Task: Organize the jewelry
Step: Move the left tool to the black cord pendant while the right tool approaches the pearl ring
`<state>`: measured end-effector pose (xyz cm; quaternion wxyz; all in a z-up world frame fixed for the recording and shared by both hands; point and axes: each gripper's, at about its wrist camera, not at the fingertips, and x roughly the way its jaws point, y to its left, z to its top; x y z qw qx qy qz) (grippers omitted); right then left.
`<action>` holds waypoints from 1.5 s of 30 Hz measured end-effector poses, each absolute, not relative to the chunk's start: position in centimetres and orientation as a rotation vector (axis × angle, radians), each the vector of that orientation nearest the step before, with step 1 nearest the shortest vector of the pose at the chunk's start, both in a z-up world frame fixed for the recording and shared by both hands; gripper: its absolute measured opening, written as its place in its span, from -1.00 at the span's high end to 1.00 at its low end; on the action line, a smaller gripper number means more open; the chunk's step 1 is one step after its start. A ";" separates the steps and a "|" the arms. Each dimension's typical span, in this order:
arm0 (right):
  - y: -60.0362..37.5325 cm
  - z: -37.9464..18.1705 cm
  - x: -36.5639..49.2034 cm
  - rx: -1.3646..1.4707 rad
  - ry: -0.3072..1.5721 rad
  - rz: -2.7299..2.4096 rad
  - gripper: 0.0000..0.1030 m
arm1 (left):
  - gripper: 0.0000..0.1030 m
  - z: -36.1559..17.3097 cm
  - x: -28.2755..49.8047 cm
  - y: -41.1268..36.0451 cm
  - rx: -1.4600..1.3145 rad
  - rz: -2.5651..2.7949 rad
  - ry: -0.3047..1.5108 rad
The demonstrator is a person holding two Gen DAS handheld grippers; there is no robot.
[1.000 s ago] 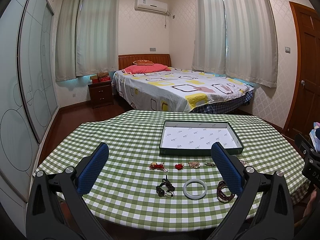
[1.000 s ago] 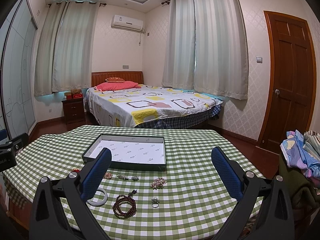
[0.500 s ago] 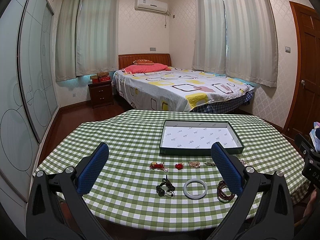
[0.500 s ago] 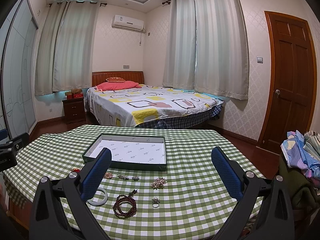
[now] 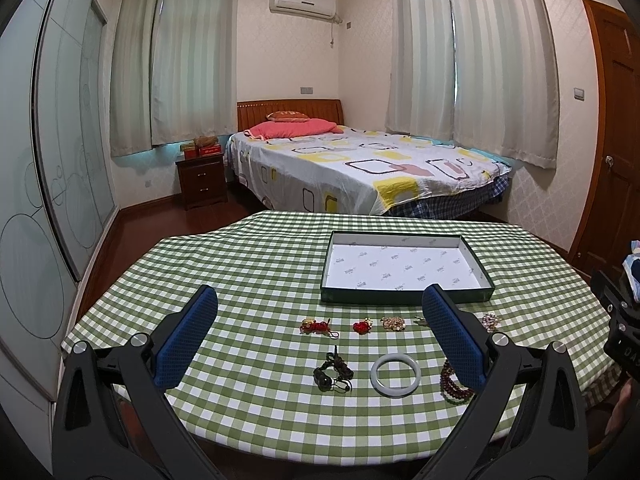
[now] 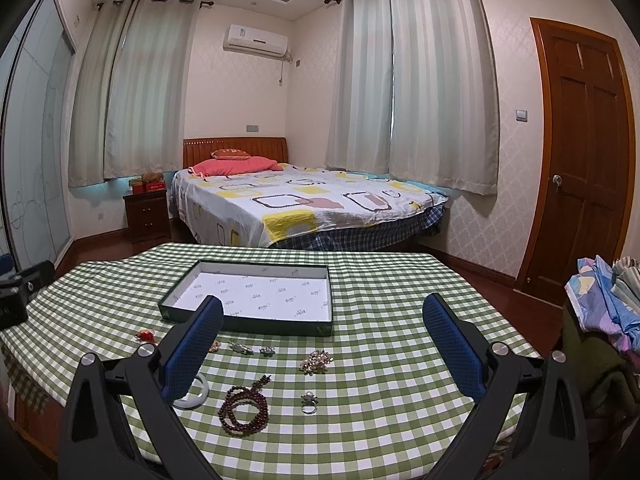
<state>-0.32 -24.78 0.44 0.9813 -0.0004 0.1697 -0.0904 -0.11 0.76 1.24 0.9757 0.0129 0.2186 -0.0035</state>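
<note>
A shallow green box with a white lining (image 5: 404, 296) (image 6: 244, 322) lies open on the green checked table (image 5: 248, 280) (image 6: 400, 300). In front of it lie several jewelry pieces: a red knot charm (image 5: 314, 326), a red bead piece (image 5: 361, 327), a gold brooch (image 5: 393, 323), a dark cord pendant (image 5: 332, 372), a white jade bangle (image 5: 395, 373) (image 6: 196, 398), a dark red bead bracelet (image 5: 450, 384) (image 6: 244, 404), a silver ring (image 6: 309, 402) and a pearl brooch (image 6: 316, 361). My left gripper (image 5: 320, 336) and right gripper (image 6: 324, 344) hover open and empty above the near table edge.
A bed (image 5: 360, 168) stands beyond the table, with a nightstand (image 5: 202, 178) at its left. A wooden door (image 6: 580, 160) is on the right, and folded cloth (image 6: 608, 300) lies at the right edge. A glass wardrobe (image 5: 48, 200) lines the left wall.
</note>
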 end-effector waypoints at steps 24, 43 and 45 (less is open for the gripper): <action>-27.6 -13.1 7.3 0.035 0.634 -0.158 -0.88 | -0.91 -13.4 10.3 1.2 0.035 -0.028 0.782; -27.2 -16.5 10.0 0.057 0.767 -0.104 -0.01 | -0.60 -16.5 12.1 0.9 0.038 -0.030 0.864; -27.1 -16.4 9.9 0.061 0.765 -0.094 0.05 | -0.55 -16.7 12.2 0.9 0.038 -0.033 0.868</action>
